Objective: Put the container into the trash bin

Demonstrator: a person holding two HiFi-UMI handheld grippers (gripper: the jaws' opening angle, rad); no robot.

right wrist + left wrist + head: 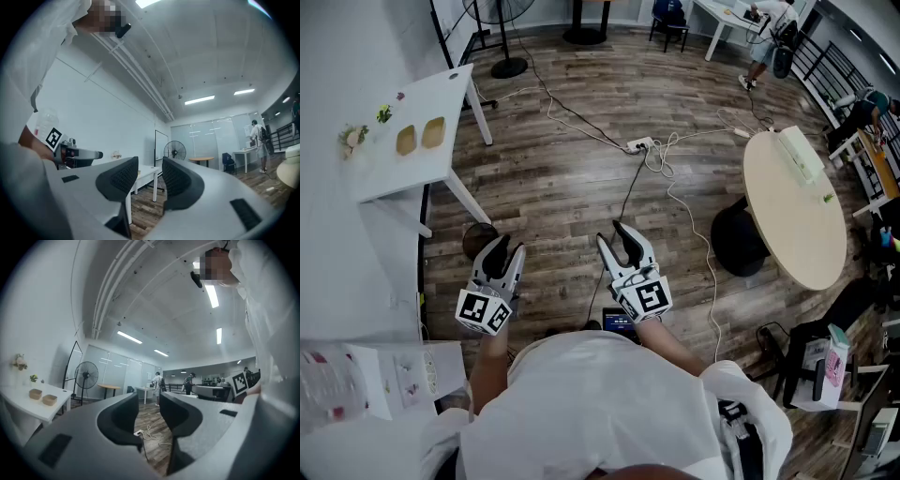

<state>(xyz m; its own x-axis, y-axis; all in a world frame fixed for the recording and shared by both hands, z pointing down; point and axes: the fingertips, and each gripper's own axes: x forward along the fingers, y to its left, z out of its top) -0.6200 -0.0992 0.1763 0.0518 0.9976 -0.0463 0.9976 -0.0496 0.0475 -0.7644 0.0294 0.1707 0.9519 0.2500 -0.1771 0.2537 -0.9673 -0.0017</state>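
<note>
While the person holds both tools out over the wooden floor (pixel 562 202), the left gripper (pixel 504 247) and the right gripper (pixel 613 234) each stand with fingers spread wide. Their own views show only floor and far room in the gaps.

Two tan containers (pixel 419 137) sit side by side on the white table (pixel 389 178) at the far left, well apart from both grippers. Which of them the task means, I cannot tell. They are small and their contents cannot be made out.

A dark round vessel (pixel 474 238) stands on the floor near that table's leg, just beyond the left gripper's fingertips, which cover part of its rim. Whether it is the trash bin is unclear. A second black round shape (pixel 737 240) lies half under the round table (pixel 792 230) at the right, its top hidden by the tabletop. A pale long box (pixel 798 154) rests on that table.

A white cable (pixel 675 192) trails across the floor from a power strip (pixel 638 145) at the far middle.

At the near left corner, papers and a clear plastic thing (pixel 323 384) are blurred and cut off by the edge. The person's white shirt (pixel 600 412) hides the nearest floor.
</note>
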